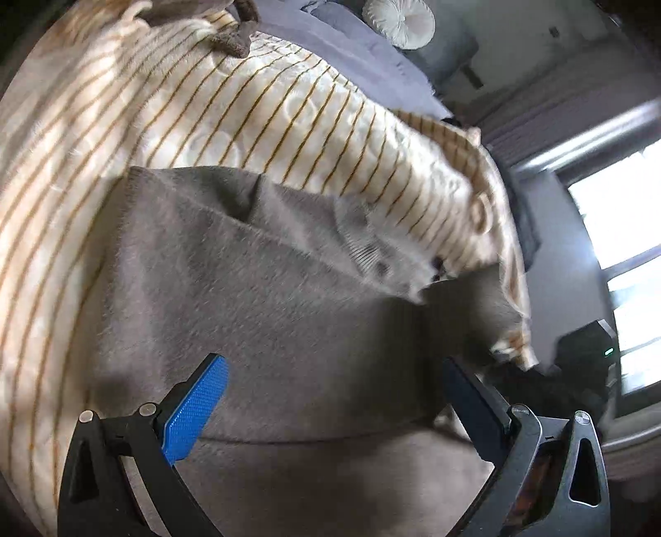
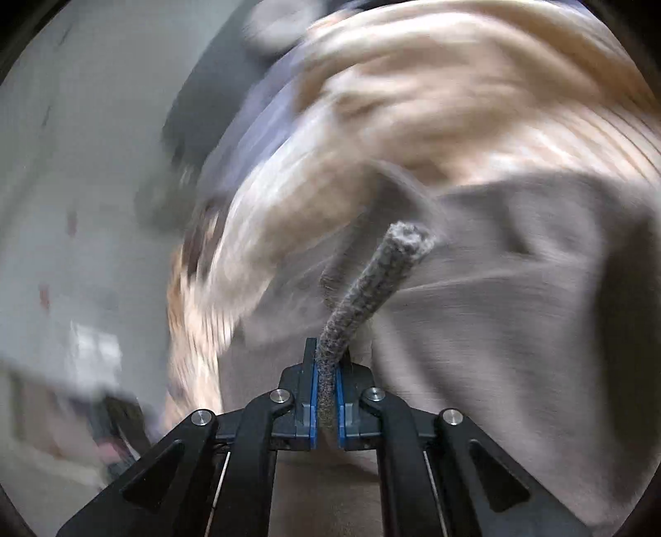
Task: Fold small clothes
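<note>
The grey sweater (image 1: 256, 289) lies on the striped blanket (image 1: 256, 119) so it stays flat for folding. The right gripper (image 2: 326, 392) has its fingers pinching a bunched grey edge, probably to pull it over. The left gripper (image 1: 334, 392) hangs above the sweater, fingers spread wide, holding nothing.

A bed carries everything, covered by a cream quilted blanket (image 1: 256, 119) with thin mustard stripes. Directly on the blanket lies a grey knitted garment (image 1: 256, 289), spread across the centre and toward 6 o'clock in the left wrist view. At 12 o'clock a darker brown-grey fuzzy item (image 1: 231, 37) rests on the blanket. Toward 1 o'clock a blue-grey sheet (image 1: 355, 53) shows beyond the blanket's edge, with a round white cushion (image 1: 398, 20) on it.
</note>
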The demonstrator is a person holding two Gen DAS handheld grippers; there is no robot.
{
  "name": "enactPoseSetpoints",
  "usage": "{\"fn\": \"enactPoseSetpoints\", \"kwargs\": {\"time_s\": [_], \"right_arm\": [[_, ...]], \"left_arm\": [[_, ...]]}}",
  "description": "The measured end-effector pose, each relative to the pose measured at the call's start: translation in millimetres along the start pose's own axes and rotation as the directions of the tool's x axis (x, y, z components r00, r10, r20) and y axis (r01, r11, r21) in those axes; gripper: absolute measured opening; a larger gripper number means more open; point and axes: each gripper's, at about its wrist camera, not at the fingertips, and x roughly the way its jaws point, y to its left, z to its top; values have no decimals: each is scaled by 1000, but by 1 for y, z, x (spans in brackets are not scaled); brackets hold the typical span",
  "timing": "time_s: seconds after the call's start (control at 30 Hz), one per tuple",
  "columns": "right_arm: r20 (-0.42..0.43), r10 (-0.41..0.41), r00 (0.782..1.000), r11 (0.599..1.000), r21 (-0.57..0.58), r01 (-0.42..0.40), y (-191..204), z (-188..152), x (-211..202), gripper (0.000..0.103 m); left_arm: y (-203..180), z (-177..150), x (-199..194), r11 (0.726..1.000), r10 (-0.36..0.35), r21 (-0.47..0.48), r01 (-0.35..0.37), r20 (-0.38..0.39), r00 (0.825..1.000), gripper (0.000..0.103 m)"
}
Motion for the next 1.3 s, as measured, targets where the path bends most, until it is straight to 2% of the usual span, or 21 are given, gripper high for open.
{"fn": "enactPoseSetpoints", "kwargs": {"time_s": [0.13,0.23,0.3,0.37,0.43,0.5,0.57,0.6,0.63,0.67,0.7,0.73,0.8,0.87,0.9,0.93,1.0,1.1,1.13,1.2,1.3], "right_arm": [[-154,-94,984,968,-246,54,44,-22,47,8],[-290,-142,946,952,-303,50,54,-42,79,12],[-293,-161,942,943,-328,59,58,-52,74,19],[-300,-132,945,953,-300,38,57,-56,63,32],[-288,-90,953,978,-206,30,41,-57,40,46],[-277,-55,959,997,-76,35,13,-65,14,46],[-257,-16,966,993,107,45,-27,-70,-14,46],[-247,-11,969,985,164,53,-41,-73,-23,47],[-230,-5,973,968,243,62,-56,-83,-38,46],[-208,11,978,949,312,55,-71,-88,-49,46],[-169,39,985,921,387,30,-86,-94,-61,46],[-117,55,992,889,458,5,-100,-98,-73,46],[-9,39,999,837,547,-28,-122,-100,-91,46],[75,16,997,821,569,-56,-132,-96,-100,44],[119,-5,993,827,559,-63,-136,-92,-106,21],[128,-18,992,838,543,-55,-137,-86,-107,6],[137,-18,990,876,480,-51,-129,-75,-108,6],[84,-73,994,938,343,39,-121,-67,-113,6],[59,-84,995,943,327,60,-124,-66,-109,6],[-25,-109,994,942,317,111,-132,-73,-92,6],[-93,-54,994,926,368,85,-138,-84,-93,10]], "left_arm": [[-1,3,13,997,-70,-16,69,-29,997,103],[6,-1,28,988,-141,-71,136,-77,987,103],[8,-4,36,987,-141,-96,132,-92,986,103],[6,-7,39,988,-133,-88,125,-97,986,103],[1,-7,41,991,-124,-68,118,-103,987,103],[-4,-6,46,994,-108,-47,103,-110,988,103],[-10,-5,49,997,-82,-20,80,-111,990,100],[-10,-4,50,998,-68,-11,67,-108,992,88],[-12,-3,51,999,-49,2,49,-107,993,64],[-13,-1,54,999,-36,16,38,-116,993,49],[-11,0,56,999,-33,20,36,-131,991,21],[-9,0,57,999,-36,18,39,-138,990,8],[-7,-1,51,998,-43,32,48,-124,991,8],[-10,0,42,997,-56,50,62,-101,993,8],[-11,-1,35,996,-67,58,72,-87,994,8],[-12,-3,30,995,-73,65,79,-79,994,8],[-11,-10,23,994,-58,85,65,-76,995,8],[1,-25,34,996,6,93,5,-116,993,8],[7,-29,40,995,32,95,-19,-131,991,8],[12,-34,43,996,31,82,-21,-132,991,8],[11,-34,42,996,34,81,-24,-124,992,8]]}}
